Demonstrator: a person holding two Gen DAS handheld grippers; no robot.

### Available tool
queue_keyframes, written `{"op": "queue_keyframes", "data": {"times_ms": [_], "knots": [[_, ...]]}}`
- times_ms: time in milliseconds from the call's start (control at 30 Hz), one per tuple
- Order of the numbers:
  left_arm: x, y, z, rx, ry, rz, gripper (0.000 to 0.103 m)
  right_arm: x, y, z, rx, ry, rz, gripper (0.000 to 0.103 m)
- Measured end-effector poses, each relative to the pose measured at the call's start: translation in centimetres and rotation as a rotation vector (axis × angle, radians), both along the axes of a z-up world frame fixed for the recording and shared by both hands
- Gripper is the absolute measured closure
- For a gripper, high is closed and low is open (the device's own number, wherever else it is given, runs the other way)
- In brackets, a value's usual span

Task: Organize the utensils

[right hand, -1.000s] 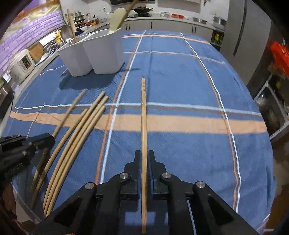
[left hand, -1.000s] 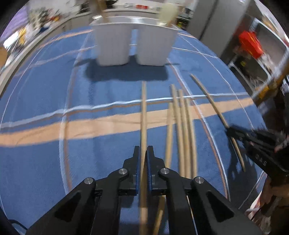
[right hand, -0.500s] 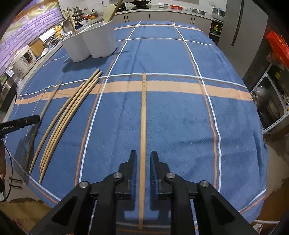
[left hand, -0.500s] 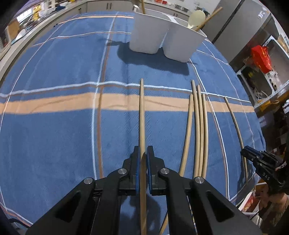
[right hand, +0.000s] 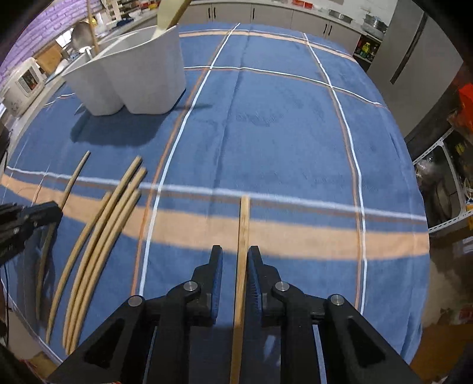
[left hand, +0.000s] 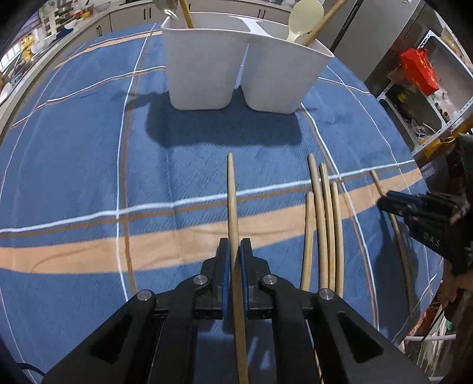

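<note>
My left gripper is shut on a light wooden chopstick that points toward the white two-part holder. In the right wrist view the same gripper shows at the left edge. My right gripper stands open around a flat wooden chopstick. That stick runs close along the right pad, with a gap on its left. Several loose chopsticks lie side by side on the blue cloth between the two grippers. In the left wrist view the right gripper shows at the right edge.
The holder has a pale spoon and wooden handles in it. The blue plaid cloth covers the table. Metal shelving with a red bag stands past the right edge. Kitchen counters run along the back.
The right gripper's jaws have parted from the chopstick they were shut on. The left gripper, still holding its chopstick, has come closer to the holder.
</note>
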State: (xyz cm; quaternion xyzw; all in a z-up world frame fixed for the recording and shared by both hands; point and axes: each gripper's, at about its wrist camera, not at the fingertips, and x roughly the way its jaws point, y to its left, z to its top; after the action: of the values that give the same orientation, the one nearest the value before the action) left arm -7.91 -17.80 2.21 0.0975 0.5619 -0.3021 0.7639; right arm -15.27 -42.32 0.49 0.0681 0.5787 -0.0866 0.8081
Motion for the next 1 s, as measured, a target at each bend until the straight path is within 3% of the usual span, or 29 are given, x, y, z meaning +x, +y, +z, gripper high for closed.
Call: {"op": "queue_keyframes", "data": {"times_ms": [267,433,567,600,633,800,1000], "knots": [[1.2,-1.6,0.3,0.041,0.012,-0.032,0.095,2.7,-0.6,0.0,0.021,0.051,-0.004,0.084],[2.0,-3.9,0.1,0.065,-0.008,-0.061,0.086,2.5,-0.5,0.0,0.013,0.067,-0.011,0.084],[2.4,-5.6,0.1,0.085,-0.047,-0.104,0.086,3.3,-0.5,-0.1,0.018,0.087,-0.013,0.09],[2.4,-5.7,0.1,0.083,-0.054,-0.112,0.086,3.3,-0.4,-0.1,0.022,0.084,-0.009,0.096],[2.3,-5.8,0.1,0.083,-0.062,-0.116,0.096,3.3,-0.3,-0.1,0.016,0.077,-0.008,0.097],[1.5,-4.8,0.4,0.024,-0.083,-0.054,0.098,1.8,-0.4,-0.1,0.052,-0.025,-0.035,0.098],[-1.1,-2.3,4.7,-0.074,-0.195,-0.017,0.098,-1.6,-1.2,3.2,0.123,-0.243,-0.078,0.098]]}}
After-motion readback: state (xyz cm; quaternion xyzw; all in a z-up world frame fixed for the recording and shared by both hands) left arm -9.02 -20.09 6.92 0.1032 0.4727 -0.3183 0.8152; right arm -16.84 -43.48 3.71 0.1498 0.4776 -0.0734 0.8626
